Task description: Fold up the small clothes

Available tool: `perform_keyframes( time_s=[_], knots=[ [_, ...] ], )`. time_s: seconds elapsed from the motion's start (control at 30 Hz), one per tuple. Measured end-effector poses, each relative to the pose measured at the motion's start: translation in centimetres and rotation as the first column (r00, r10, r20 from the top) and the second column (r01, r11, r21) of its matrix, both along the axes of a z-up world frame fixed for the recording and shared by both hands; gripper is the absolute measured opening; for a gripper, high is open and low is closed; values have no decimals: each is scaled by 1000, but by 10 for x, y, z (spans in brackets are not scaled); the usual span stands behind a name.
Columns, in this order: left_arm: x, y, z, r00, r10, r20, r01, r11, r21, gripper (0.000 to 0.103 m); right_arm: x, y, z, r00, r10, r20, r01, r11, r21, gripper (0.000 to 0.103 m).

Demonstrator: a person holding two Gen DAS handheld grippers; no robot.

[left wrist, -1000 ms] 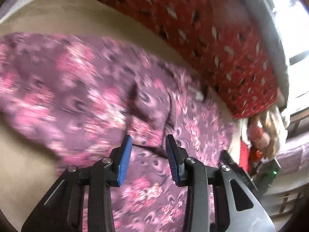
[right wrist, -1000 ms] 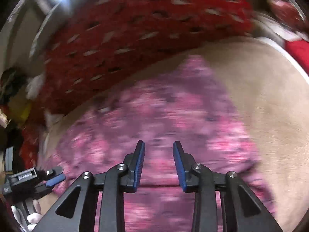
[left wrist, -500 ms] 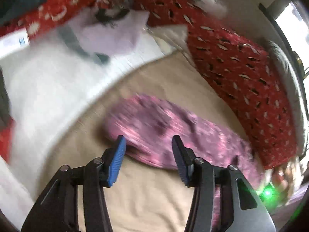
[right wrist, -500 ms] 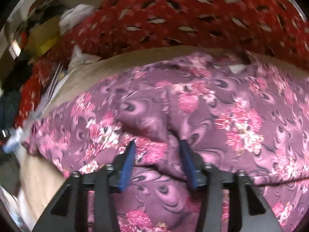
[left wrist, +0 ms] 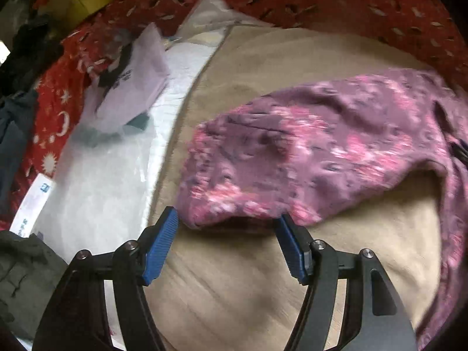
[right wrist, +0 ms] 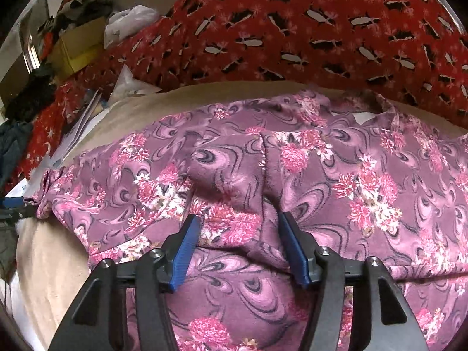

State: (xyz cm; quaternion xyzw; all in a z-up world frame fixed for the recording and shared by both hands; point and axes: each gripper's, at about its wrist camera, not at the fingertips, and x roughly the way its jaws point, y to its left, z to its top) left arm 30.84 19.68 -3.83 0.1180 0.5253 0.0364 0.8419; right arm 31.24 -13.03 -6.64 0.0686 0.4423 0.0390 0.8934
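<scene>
Left gripper point(left wrist: 226, 234), jaws wide, hangs just off the garment's point(left wrist: 321, 146) end; right gripper point(right wrist: 238, 244), jaws wide, straddles a raised fold mid-cloth.

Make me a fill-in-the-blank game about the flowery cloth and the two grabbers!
1. The flowery cloth lies on a ____ colored sheet.
2. The left gripper has its jaws ____.
3. The pads on the right gripper are ____ in color.
4. Behind the sheet lies a patterned ____ blanket.

Missing words: tan; open; blue; red
</scene>
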Motion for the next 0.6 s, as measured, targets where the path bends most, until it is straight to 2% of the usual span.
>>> perform_keyframes(
  time_s=[0.07, 0.1, 0.13, 0.2, 0.33, 0.5, 0.6],
  knots=[
    [10, 15, -2, 998, 55, -12, -56, 997, -59, 56, 0, 1, 0, 1000, 4, 4, -4, 1000, 3, 63],
    [16, 25, -1, 996, 88, -27, -91, 988, -127, 32, 0, 1, 0, 1000, 5, 5, -5, 1000, 3, 63],
    [20, 37, 0, 991, 126, -50, -134, 968, -212, 20, 0, 1, 0, 1000, 5, 5, -5, 1000, 6, 63],
    [23, 53, 5, 981, 187, -61, -196, 924, -328, 15, 0, -1, 0, 1000, 5, 6, -5, 1000, 20, 64],
    [20, 57, 21, 971, 233, -53, -235, 889, -394, 12, 1, -3, 1, 1000, 13, -1, -13, 999, 43, 66],
    [7, 10, 55, 985, 171, 10, -154, 904, -398, 11, 0, -13, 14, 996, 59, -61, -54, 996, 74, 65],
    [7, -26, 75, 993, 109, 41, -81, 902, -425, 11, -15, -36, 26, 999, 14, -49, -10, 996, 84, 65]
  ],
)
